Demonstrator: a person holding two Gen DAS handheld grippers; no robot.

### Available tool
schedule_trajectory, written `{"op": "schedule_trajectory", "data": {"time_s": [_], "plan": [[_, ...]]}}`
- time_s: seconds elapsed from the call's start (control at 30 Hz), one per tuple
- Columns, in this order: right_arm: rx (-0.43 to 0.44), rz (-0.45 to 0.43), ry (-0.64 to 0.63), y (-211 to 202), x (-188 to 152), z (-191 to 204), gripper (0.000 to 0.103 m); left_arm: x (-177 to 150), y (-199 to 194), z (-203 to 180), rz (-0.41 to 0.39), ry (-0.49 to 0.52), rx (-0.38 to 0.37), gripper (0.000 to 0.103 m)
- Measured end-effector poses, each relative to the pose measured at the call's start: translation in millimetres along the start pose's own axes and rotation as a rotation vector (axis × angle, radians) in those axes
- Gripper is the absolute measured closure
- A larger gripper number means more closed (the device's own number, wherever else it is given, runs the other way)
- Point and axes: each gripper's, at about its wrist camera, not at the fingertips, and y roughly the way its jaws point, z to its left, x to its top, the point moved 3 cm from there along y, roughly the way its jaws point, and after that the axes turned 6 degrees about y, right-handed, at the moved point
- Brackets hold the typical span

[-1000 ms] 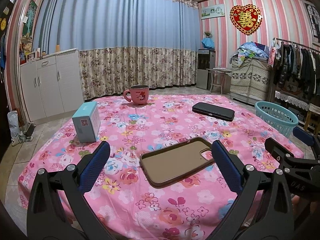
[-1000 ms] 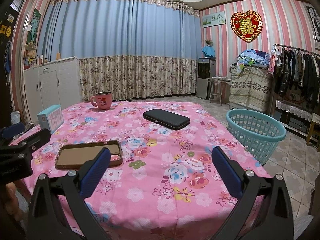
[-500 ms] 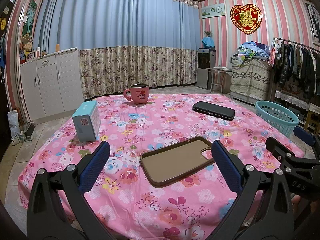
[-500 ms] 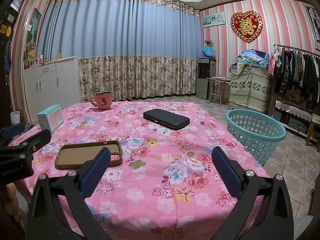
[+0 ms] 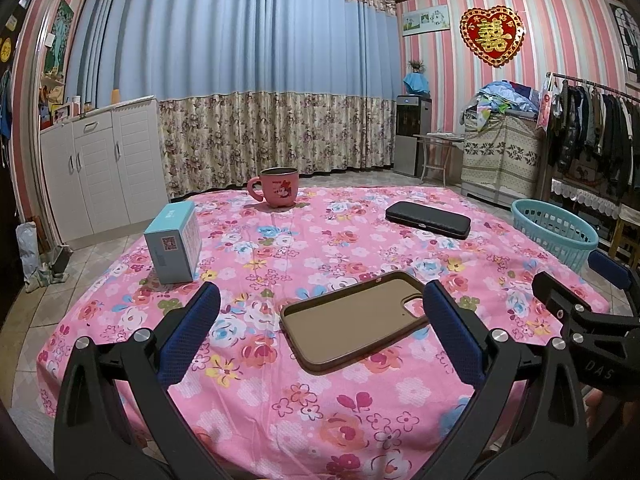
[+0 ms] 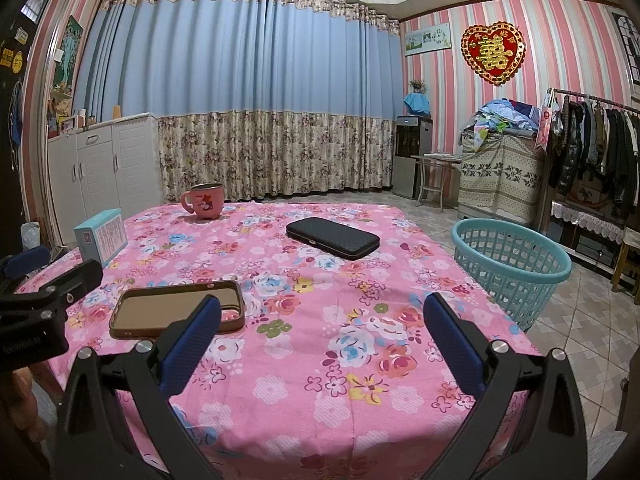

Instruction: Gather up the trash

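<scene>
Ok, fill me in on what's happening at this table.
A person holds two grippers over the table, both open and empty. The left gripper faces the brown phone case; the right gripper points beyond it. Mug, blue box and black case sit untouched. The teal basket stands beside the table.

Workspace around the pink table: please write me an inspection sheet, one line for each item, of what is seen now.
Surface: table under a pink flowered cloth, wrinkled in places.
Job's things: brown phone case nearest, lying flat; light blue box upright at the left; black case further back; pink mug at the far edge. Teal basket stands on the floor to the right of the table.
Clutter: nothing seen on the cloth besides these.
Grippers: left gripper and right gripper both open, holding nothing.
Cables: nothing seen.
Surroundings: blue curtain, white cabinet, clothes rack.
</scene>
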Motion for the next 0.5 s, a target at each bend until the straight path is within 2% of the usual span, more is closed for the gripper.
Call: {"op": "schedule_trajectory", "data": {"time_s": [0.5], "plan": [[0.001,0.001,0.000,0.1,0.2,-0.3,0.004,-1.1,-0.4,2.0,0.000,0.002,-0.004,0.005]]}}
